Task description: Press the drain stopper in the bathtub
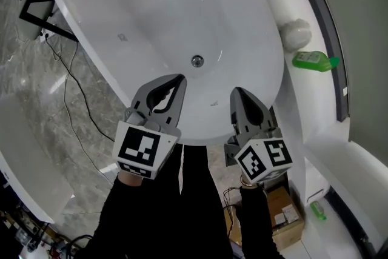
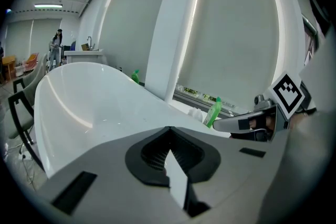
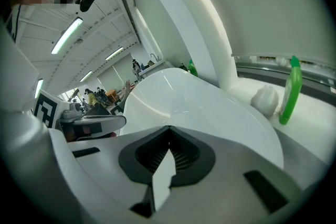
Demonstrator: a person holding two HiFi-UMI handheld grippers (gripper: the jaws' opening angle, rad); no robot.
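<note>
- Nearest in the head view, the left hand-held gripper and the right hand-held gripper are hovering over the near end of the bathtub. The drain stopper is sitting on the bathtub's floor just beyond their tips, and neither is touching it.
- Whether the drain stopper is sitting pressed down or popped up is too small to read, so the scene is fitting both a press to come and one already made.
- In the left gripper view, the jaws are meeting at the tips with nothing between them. The gripper's body is hiding the drain stopper, leaving only the bathtub's far rim showing.
- In the right gripper view, the jaws are likewise closing on nothing. A green bottle is standing beside the bathtub, and the drain stopper is out of sight.
</note>
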